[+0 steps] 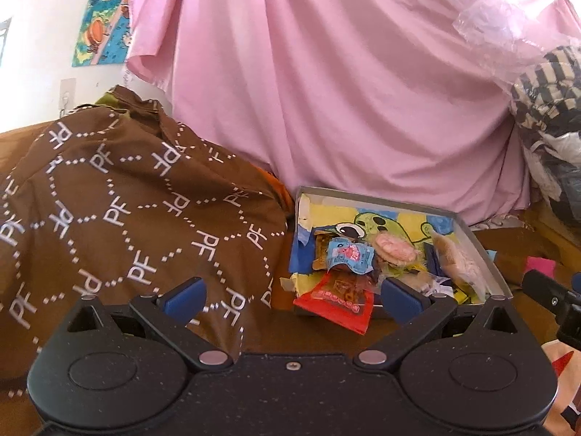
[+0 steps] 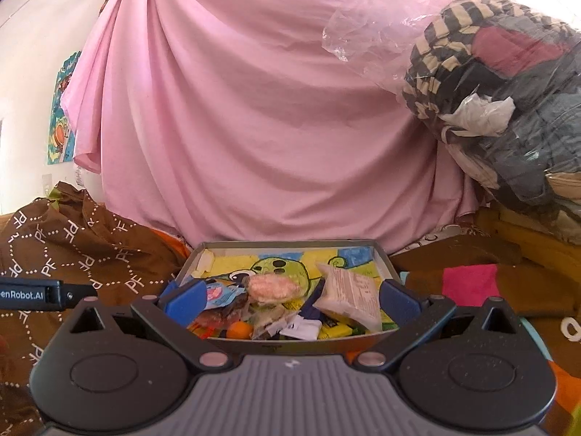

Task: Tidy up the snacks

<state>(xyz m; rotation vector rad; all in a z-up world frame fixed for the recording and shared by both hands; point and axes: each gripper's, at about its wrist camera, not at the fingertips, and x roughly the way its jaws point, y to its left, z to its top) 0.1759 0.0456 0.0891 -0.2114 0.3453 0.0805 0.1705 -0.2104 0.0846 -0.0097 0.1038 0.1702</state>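
— While the left gripper (image 1: 292, 296) hangs with jaws apart and empty, where are the snacks?
— Left view: piled in the tray (image 1: 483, 250), ahead and to the right; a red pack (image 1: 336, 303) overhangs the near rim, between the fingers, long axis pointing away.
— And the right view?
— Right gripper (image 2: 288, 299) is spread and empty too; the tray (image 2: 383, 258) lies dead ahead, a white pouch (image 2: 350, 296) beside its right finger; likely the nearer hand.

**Right gripper spread wide over snack tray**

My right gripper (image 2: 290, 299) hangs empty, fingers wide apart, at the near rim of the grey tray (image 2: 381, 254). Inside I note a pink round snack (image 2: 272, 287), a white packet (image 2: 350, 296) and a blue wrapper (image 2: 219, 294).
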